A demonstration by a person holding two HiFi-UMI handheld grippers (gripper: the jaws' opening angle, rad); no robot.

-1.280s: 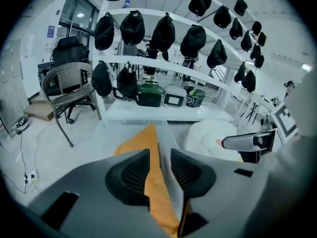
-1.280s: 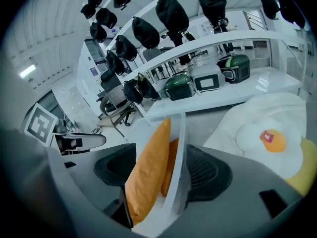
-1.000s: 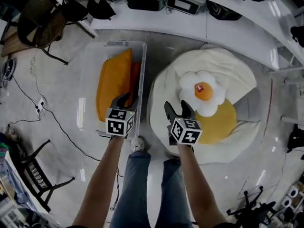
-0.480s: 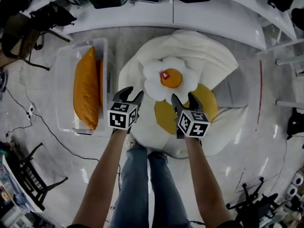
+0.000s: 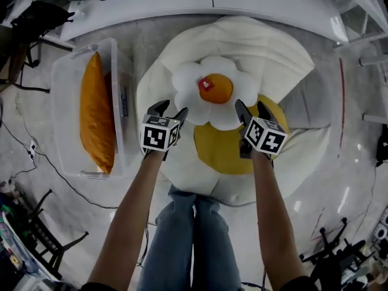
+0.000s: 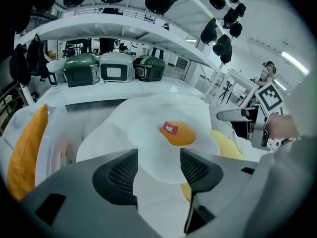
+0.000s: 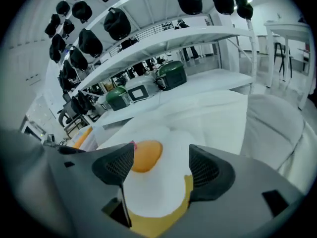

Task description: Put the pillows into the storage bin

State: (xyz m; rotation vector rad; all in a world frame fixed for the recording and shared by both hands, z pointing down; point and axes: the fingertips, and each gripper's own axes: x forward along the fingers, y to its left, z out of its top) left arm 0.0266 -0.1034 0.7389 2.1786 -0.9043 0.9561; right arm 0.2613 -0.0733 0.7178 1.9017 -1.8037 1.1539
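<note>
Hovering at either side of the flower-shaped white pillow [image 5: 212,96] with its orange centre, the left tool [image 5: 170,108] and the right tool [image 5: 251,105] are both spreading their jaws. Neither grips anything; the pillow's near edge shows ahead in each gap, with the pads off it. It lies on a round yellow pillow [image 5: 221,153] atop a white beanbag [image 5: 273,59] on the floor. Just left of the beanbag, the clear storage bin [image 5: 124,96] holds an orange pillow [image 5: 96,117].
</note>
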